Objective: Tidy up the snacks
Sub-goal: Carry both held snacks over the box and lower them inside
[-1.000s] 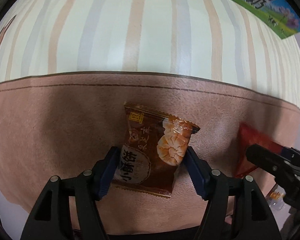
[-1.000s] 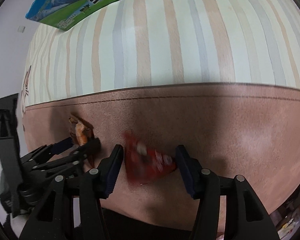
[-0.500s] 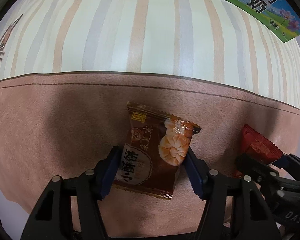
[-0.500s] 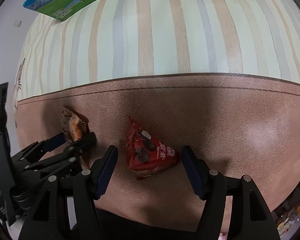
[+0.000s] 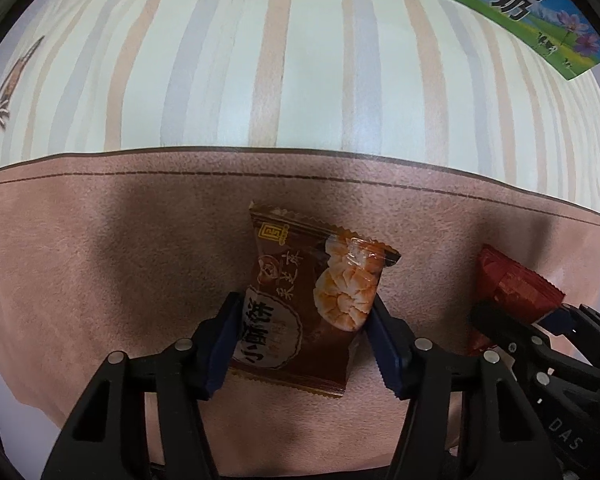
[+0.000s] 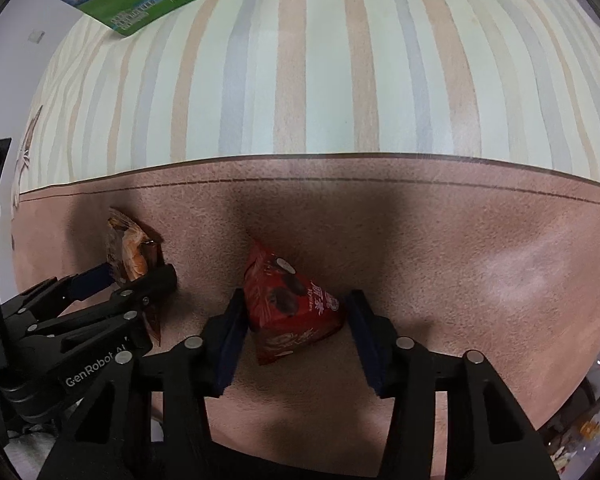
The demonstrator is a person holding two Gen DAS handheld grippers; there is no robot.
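On the brown tabletop point(image 5: 100, 280), the left tongs point(image 5: 302, 336) pinch the light, crinkly brown snack packet point(image 5: 300, 304) at its lower sides, while just right of it the right tongs point(image 6: 296, 332) stand parted around the soft red packet point(image 6: 292, 304), best gripped mid-body.

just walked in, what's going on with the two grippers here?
A person with a handheld gripper in each hand is sorting snacks on a brown mat. The left gripper has its blue pads against both sides of a brown cracker packet. The right gripper brackets a red triangular snack packet, one pad touching and the other just clear. A green milk carton lies at the far edge.
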